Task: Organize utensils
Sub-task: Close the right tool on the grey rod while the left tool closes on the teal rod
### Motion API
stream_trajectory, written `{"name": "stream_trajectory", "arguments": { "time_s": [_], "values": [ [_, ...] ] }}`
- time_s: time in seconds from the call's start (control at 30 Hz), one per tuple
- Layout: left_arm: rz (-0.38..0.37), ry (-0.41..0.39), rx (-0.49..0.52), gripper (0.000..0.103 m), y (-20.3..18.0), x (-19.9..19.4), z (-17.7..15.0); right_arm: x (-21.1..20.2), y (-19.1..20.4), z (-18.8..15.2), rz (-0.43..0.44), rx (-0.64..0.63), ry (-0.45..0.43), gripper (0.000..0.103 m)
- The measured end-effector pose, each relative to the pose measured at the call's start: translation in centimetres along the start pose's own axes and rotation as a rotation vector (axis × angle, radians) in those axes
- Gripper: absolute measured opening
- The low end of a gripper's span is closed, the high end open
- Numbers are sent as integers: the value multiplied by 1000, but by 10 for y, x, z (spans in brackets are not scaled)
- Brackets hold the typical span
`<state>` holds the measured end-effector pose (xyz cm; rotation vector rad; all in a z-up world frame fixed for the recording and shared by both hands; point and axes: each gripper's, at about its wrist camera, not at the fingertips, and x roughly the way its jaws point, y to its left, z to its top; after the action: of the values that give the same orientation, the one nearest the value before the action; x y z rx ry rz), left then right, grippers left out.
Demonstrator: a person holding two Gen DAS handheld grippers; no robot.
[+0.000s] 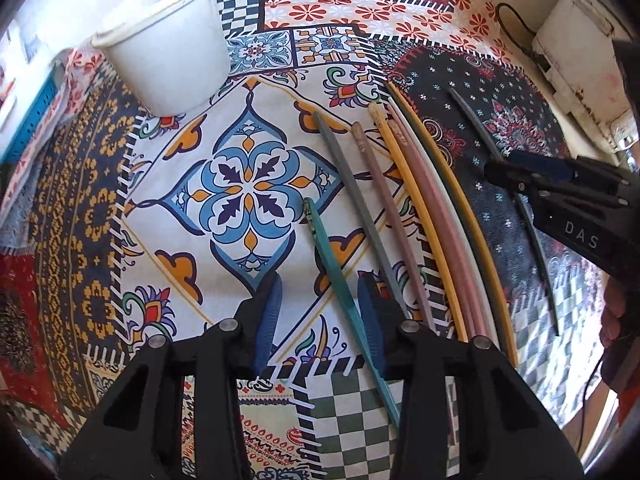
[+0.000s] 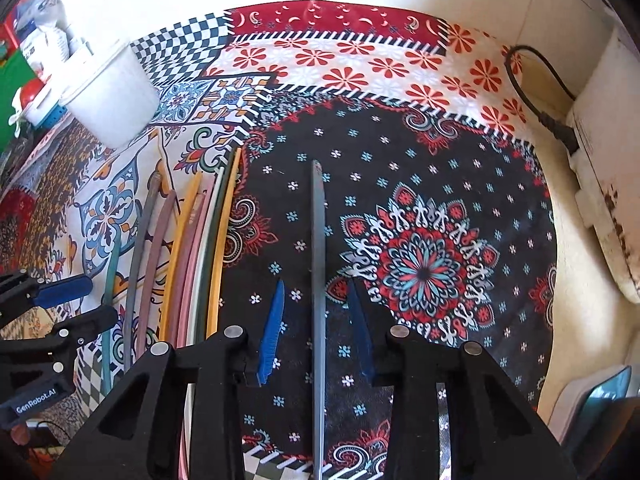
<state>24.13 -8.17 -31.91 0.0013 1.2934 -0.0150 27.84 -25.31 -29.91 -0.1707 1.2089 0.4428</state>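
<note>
Several coloured chopsticks lie on a patterned cloth. My left gripper (image 1: 320,316) is open, its jaws either side of a teal chopstick (image 1: 332,264). Beside it lie a grey chopstick (image 1: 352,200), a mauve one (image 1: 384,204) and a close bundle of yellow, pink, white and dark green ones (image 1: 436,216). My right gripper (image 2: 320,320) is open over a lone grey chopstick (image 2: 319,280) on the dark patch; it also shows in the left wrist view (image 1: 524,172). A white cup (image 1: 168,40) stands at the back left.
A white appliance (image 2: 604,184) with a black cable (image 2: 532,92) sits along the right edge of the table. Clutter and a blue basket (image 1: 28,120) lie at the far left. A wall runs behind the cloth.
</note>
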Motion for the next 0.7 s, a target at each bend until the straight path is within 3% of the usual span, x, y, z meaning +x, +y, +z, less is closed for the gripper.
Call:
{"name": "stream_trajectory", "arguments": {
  "time_s": [0.13, 0.27, 0.4, 0.6, 0.7],
  "values": [
    [4, -16, 30, 23, -10, 3, 3, 0, 2, -1, -19, -18, -19, 29],
    [-4, -28, 54, 10, -17, 5, 7, 3, 5, 2, -31, -22, -33, 13],
    [-22, -33, 41, 8, -15, 8, 12, 5, 2, 5, -6, -3, -37, 7],
    [-115, -6, -17, 5, 8, 2, 10, 6, -3, 9, 66, 69, -16, 6],
    [-114, -4, -41, 4, 16, 1, 14, 3, -5, 7, 77, 85, -13, 6]
  ]
}}
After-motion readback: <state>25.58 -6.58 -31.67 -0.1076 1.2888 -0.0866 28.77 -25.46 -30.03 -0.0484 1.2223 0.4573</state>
